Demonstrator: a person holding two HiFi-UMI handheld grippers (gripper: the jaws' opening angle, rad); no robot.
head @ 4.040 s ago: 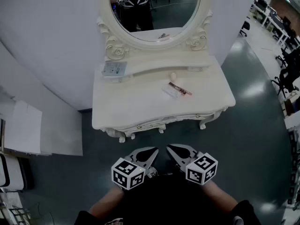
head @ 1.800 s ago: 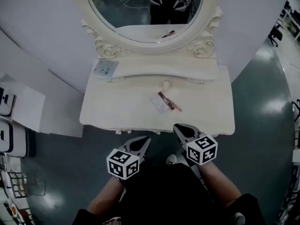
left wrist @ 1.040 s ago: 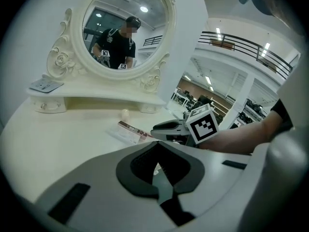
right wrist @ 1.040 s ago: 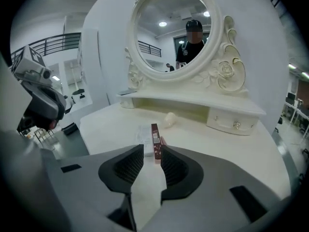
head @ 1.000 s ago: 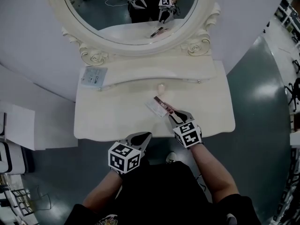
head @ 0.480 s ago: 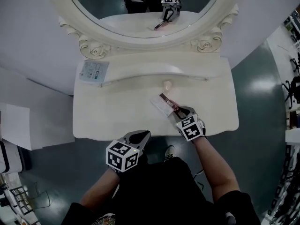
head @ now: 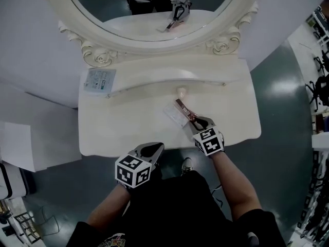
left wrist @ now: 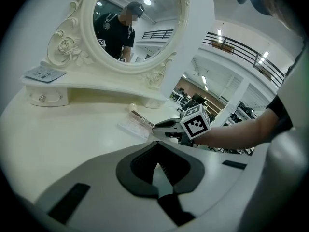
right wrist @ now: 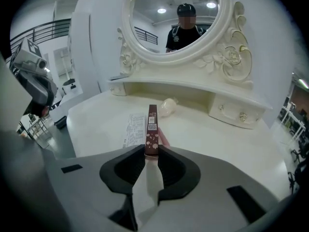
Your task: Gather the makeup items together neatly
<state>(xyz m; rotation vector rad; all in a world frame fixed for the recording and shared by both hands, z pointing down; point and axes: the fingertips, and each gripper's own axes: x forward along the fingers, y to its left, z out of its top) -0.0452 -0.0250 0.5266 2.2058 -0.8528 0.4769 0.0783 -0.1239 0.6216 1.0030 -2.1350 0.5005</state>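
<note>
A slim brown box point(right wrist: 152, 124) with a flower print lies on the cream dressing table point(head: 118, 127), partly on a white leaflet point(right wrist: 130, 129). My right gripper point(right wrist: 151, 151) has its jaws on either side of the box's near end. They have just been closing and now press on it; the box rests on the table point(head: 183, 109). A small pale pink puff point(head: 181, 92) sits just beyond, under the shelf. My left gripper point(head: 156, 146) hovers at the table's front edge, shut and empty point(left wrist: 157, 145), pointing toward the right gripper point(left wrist: 159, 127).
A flat pale packet point(head: 99, 79) lies at the left end of the raised shelf. The oval mirror point(head: 154, 4) with its carved frame stands behind. A small drawer with knobs point(right wrist: 231, 112) sits under the shelf on the right. Dark floor surrounds the table.
My right gripper reached forward and down over the table, and its jaws now sit around the brown box's near end. The left gripper came up to the front edge.
</note>
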